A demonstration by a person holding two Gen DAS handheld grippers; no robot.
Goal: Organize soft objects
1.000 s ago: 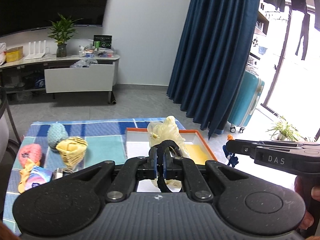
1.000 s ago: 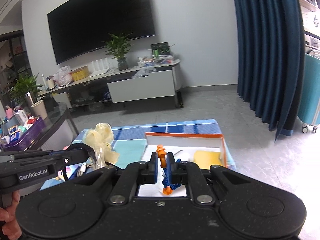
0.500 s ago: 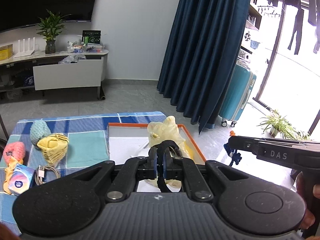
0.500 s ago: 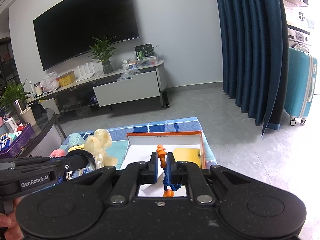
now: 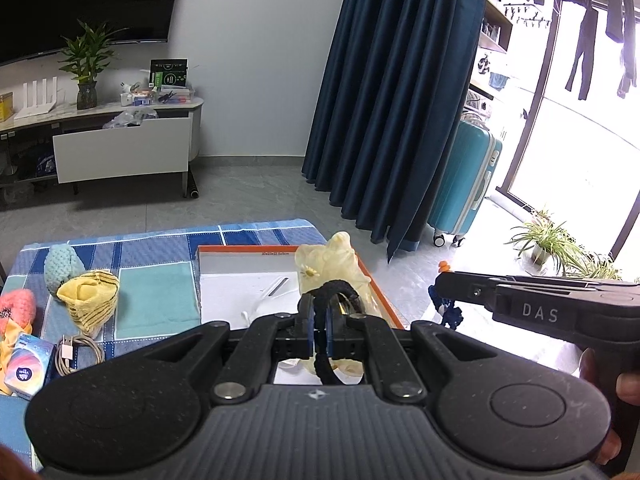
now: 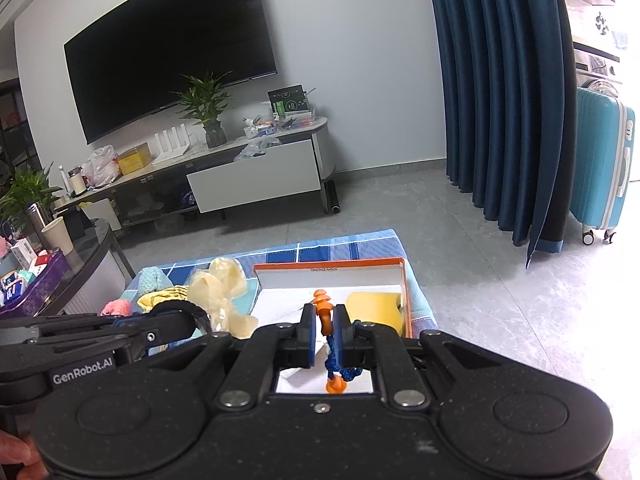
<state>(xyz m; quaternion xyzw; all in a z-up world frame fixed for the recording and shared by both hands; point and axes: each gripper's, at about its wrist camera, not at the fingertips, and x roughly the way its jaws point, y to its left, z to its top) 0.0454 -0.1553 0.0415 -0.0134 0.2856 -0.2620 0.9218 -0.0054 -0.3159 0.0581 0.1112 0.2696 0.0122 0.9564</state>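
Black hair tie [image 5: 326, 292] pinched between left tongs [image 5: 319, 322] (box [image 5: 236, 280] below).

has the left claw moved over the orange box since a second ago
Yes. In the left wrist view the left claw swung right: the orange box slid leftward beneath it, and the yellow striped sock drifted left too.

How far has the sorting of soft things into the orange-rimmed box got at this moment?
Done: a yellow sponge lies in the box. In hand: the left gripper is shut on a black hair tie with a pale yellow bow, and the right gripper is shut on orange corded earplugs, both held over the box. Left on the cloth: the teal knit piece, yellow striped cloth and pink knit piece.
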